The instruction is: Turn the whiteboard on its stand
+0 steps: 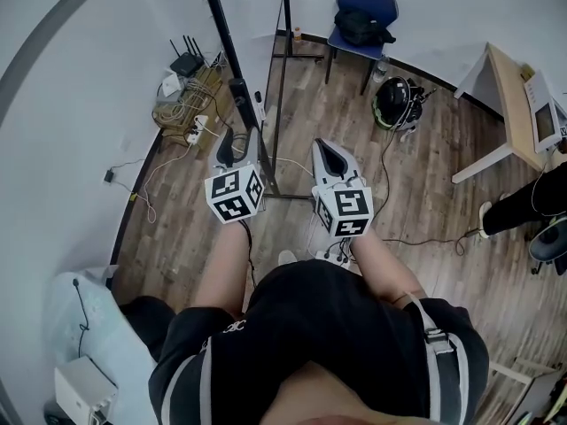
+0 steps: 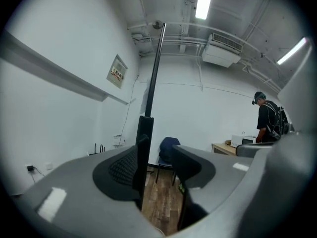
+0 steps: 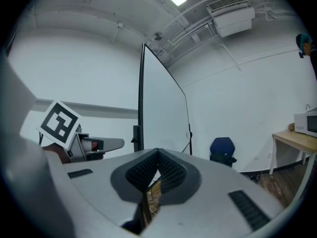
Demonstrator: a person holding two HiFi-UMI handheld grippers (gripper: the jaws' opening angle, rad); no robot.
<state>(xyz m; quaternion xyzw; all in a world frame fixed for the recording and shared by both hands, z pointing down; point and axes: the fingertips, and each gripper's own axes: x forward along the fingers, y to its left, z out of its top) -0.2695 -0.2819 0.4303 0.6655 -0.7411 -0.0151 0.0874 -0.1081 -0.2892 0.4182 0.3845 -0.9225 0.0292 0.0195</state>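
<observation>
The whiteboard (image 3: pixel 163 118) stands upright on its stand, a white panel in a thin black frame. From above, its black side post (image 1: pixel 223 38) runs down to a black bracket. My left gripper (image 1: pixel 237 144) is at that post with its jaws open. In the left gripper view the post (image 2: pixel 151 93) rises between the jaws, close against the left pad (image 2: pixel 124 167) and clear of the right one. My right gripper (image 1: pixel 334 156) hangs beside it, a little right of the stand's second pole (image 1: pixel 280 87). Its ribbed pads (image 3: pixel 171 171) meet at the tip with nothing between them.
A blue chair (image 1: pixel 361 11) with a black bag stands at the back wall. A helmet (image 1: pixel 392 103) and cables lie on the wood floor. A router and power strip (image 1: pixel 186 96) sit at the left wall, a wooden table (image 1: pixel 505 96) at the right. A person (image 2: pixel 267 120) stands by it.
</observation>
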